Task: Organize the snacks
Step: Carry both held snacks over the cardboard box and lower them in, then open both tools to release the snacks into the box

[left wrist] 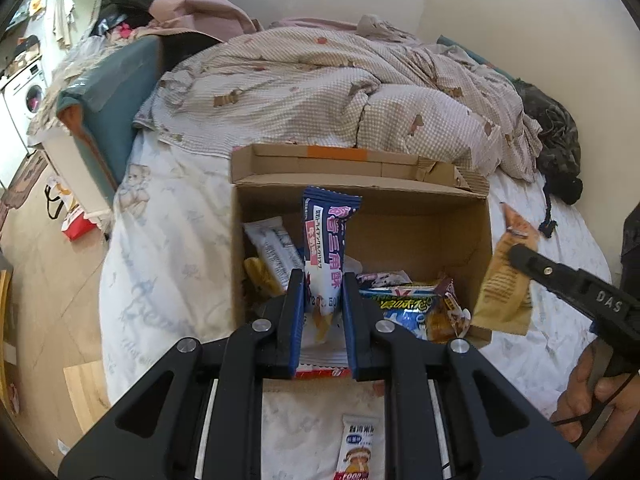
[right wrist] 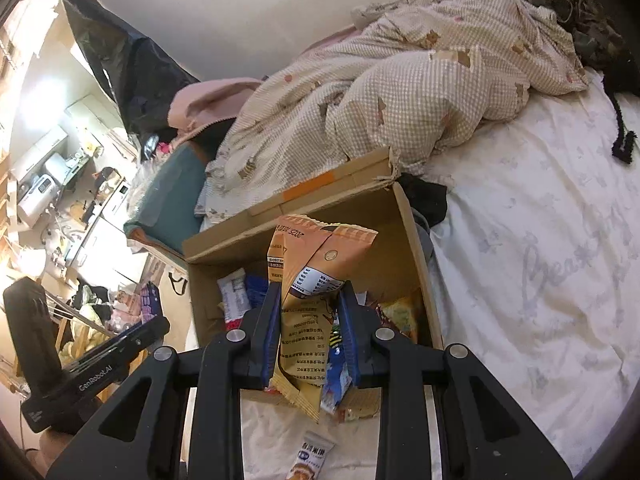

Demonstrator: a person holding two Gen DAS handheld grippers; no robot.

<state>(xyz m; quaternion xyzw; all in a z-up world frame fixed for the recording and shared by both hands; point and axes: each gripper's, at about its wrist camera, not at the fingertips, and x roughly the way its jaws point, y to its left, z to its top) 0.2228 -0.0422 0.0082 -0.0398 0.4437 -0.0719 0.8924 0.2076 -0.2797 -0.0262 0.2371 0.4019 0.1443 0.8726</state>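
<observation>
Left wrist view, nearest first: a small white snack packet lies on the white bed sheet below the jaws. Left gripper is clamped on a blue-and-white snack packet, held upright over the near edge of the open cardboard box, which holds several snacks. Right gripper is clamped on a tan snack packet at the same box. Beyond lies a rumpled checked duvet.
</observation>
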